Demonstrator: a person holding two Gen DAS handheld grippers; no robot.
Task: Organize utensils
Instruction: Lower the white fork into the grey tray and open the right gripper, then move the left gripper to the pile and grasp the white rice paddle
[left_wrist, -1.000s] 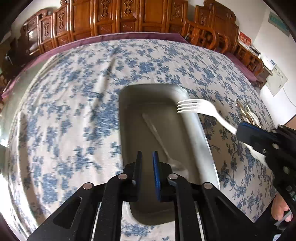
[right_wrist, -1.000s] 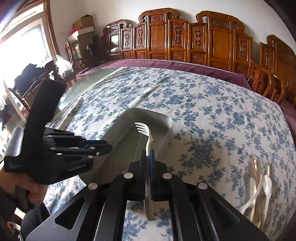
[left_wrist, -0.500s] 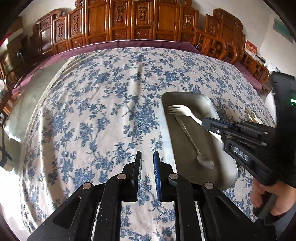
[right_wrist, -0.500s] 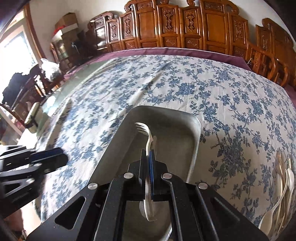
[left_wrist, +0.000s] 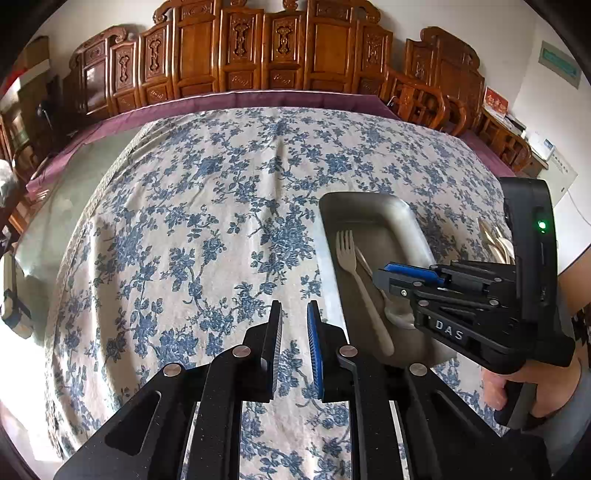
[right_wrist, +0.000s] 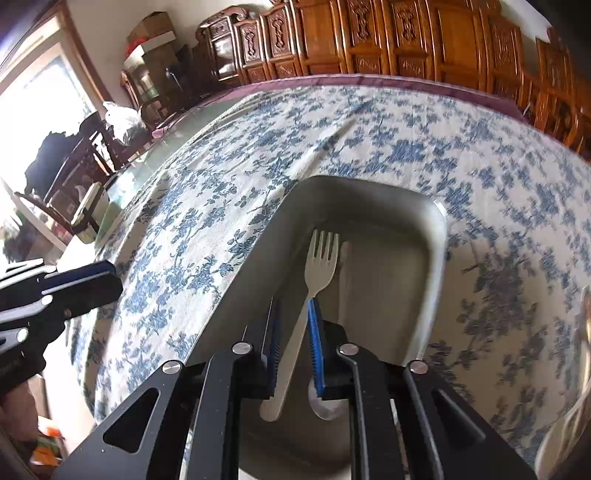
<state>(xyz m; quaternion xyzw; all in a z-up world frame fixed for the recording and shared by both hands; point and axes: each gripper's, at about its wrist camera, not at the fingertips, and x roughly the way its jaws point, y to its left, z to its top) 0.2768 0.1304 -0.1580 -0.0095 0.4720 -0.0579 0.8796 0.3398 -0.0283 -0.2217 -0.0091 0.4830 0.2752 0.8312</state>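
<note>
A grey metal tray sits on the flowered tablecloth. A pale fork lies in it, tines toward the far end, beside a spoon. In the right wrist view the fork lies flat in the tray, its handle running between my right gripper's parted fingers, which do not clamp it; the spoon bowl shows beneath. My right gripper hovers over the tray. My left gripper is slightly open and empty, over bare cloth left of the tray.
A pile of pale utensils lies on the cloth right of the tray, also at the right edge of the right wrist view. Carved wooden chairs line the table's far side. The left gripper shows at left.
My right gripper lowered the fork into the tray and opened, so the fork now lies flat beside the spoon. My left gripper drifted left, off the tray.
</note>
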